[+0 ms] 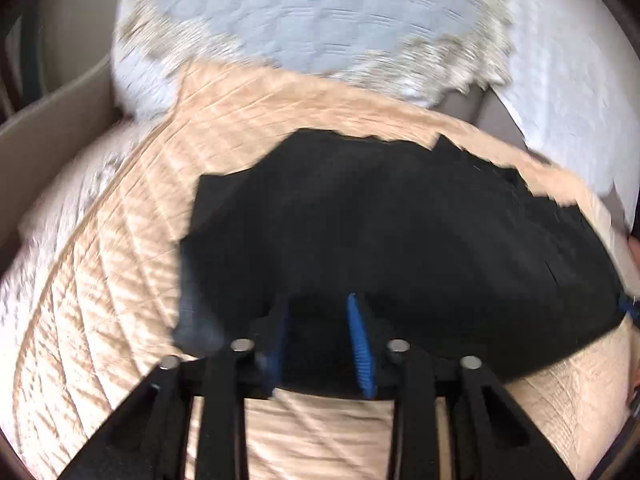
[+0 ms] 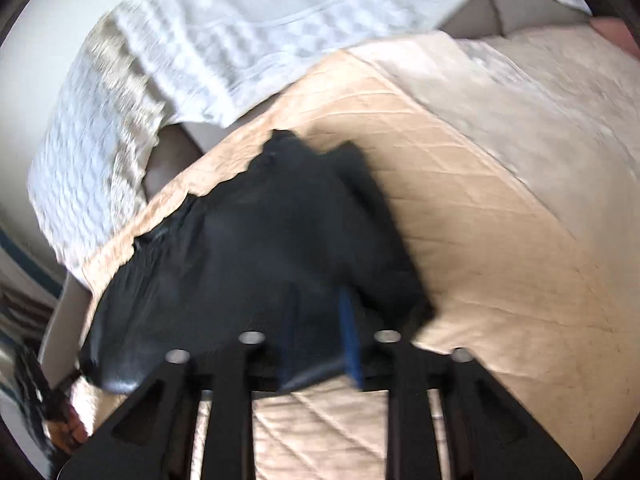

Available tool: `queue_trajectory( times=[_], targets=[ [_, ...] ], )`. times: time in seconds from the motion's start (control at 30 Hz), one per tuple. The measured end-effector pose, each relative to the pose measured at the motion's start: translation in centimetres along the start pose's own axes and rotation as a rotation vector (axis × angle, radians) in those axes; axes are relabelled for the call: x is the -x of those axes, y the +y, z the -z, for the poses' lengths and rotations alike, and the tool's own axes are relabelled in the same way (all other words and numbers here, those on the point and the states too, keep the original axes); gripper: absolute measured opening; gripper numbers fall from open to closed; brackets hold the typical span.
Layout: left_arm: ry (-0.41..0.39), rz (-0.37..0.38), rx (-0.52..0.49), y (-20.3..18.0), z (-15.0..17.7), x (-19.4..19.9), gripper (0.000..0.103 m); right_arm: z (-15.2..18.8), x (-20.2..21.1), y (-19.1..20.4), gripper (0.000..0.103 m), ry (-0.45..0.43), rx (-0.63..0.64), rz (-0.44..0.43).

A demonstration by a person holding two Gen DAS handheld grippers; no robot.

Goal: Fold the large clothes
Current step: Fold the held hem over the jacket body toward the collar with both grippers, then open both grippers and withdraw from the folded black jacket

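A black garment (image 1: 400,220) lies bunched on a beige quilted bedspread (image 1: 120,260). In the left wrist view my left gripper (image 1: 318,304) is at the garment's near edge. Its blue pads (image 1: 360,344) stand apart, with dark cloth lying in the gap and the ridged inner face of one pad bare. In the right wrist view the same garment (image 2: 260,240) is heaped up toward my right gripper (image 2: 320,292). Its jaws are shut on a fold at the garment's near edge, which hangs just over the bedspread (image 2: 500,240). Both views are motion-blurred.
White checked bedding with a fringed edge (image 1: 300,20) lies beyond the garment, and shows again as white checked bedding (image 2: 240,20). A tan bed frame (image 1: 52,112) runs along the left. A hand (image 2: 68,428) shows at the lower left of the right wrist view.
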State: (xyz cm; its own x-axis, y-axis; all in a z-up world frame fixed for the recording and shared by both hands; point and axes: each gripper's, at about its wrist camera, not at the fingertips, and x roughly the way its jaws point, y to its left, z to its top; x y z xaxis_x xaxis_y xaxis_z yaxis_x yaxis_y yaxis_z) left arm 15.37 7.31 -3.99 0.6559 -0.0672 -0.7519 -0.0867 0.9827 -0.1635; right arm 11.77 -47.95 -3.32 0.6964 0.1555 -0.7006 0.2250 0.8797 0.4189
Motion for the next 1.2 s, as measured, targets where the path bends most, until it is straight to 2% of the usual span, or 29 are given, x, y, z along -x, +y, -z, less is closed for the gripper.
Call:
queue_trajectory(
  times=[0.03,0.13,0.23,0.3,0.33,0.37,0.43,0.5,0.53,0.6,0.73,0.9,0.97,1.03,1.2],
  targets=[
    [0.006,0.016,0.017,0.7,0.2,-0.3,0.019,0.0,-0.6,0.0,0.0,0.014,0.001,0.026],
    [0.01,0.002,0.018,0.5,0.4,-0.7,0.019,0.1,-0.9,0.2,0.0,0.017,-0.007,0.038],
    [0.0,-0.035,0.004,-0.6,-0.1,0.5,0.019,0.0,1.4,1.3,0.007,-0.019,0.001,0.03],
    [-0.046,-0.064,-0.007,-0.6,-0.1,1.7,0.024,-0.2,2.0,1.4,0.014,-0.044,0.017,0.056],
    [-0.05,-0.098,-0.015,-0.3,-0.1,1.6,0.029,-0.1,1.5,0.8,0.014,-0.014,0.006,0.071],
    [-0.028,-0.112,-0.02,0.1,0.0,0.9,0.028,-0.1,0.7,0.1,0.014,0.026,-0.002,0.068],
    [0.009,-0.102,-0.014,1.0,0.4,0.3,0.028,-0.2,0.5,0.3,0.014,0.04,-0.001,0.084],
    [0.004,-0.127,-0.035,0.3,0.2,1.3,0.028,-0.3,1.8,2.1,0.017,0.015,0.032,0.095],
    [-0.007,-0.134,-0.043,-0.1,0.2,2.1,0.029,-0.1,2.3,2.9,0.022,0.009,0.046,0.087],
    [-0.021,-0.122,-0.038,-0.7,0.4,3.5,0.031,0.8,3.3,4.9,0.025,0.009,0.1,0.068],
    [-0.026,-0.12,-0.049,-1.5,1.4,5.5,0.033,3.2,4.7,8.2,0.025,0.008,0.192,0.038],
    [-0.017,-0.112,-0.025,-1.6,2.6,6.9,0.037,6.1,5.9,10.2,0.026,0.016,0.251,0.009],
    [-0.013,-0.113,-0.027,-1.7,3.0,7.1,0.039,6.7,5.9,10.5,0.031,0.019,0.262,0.013],
    [-0.009,-0.118,-0.034,-1.8,3.5,7.4,0.041,7.2,5.8,10.5,0.051,0.029,0.253,0.006],
    [0.007,-0.109,-0.028,-1.8,4.2,7.5,0.044,7.7,5.6,10.3,0.054,0.041,0.225,0.0]
  ],
)
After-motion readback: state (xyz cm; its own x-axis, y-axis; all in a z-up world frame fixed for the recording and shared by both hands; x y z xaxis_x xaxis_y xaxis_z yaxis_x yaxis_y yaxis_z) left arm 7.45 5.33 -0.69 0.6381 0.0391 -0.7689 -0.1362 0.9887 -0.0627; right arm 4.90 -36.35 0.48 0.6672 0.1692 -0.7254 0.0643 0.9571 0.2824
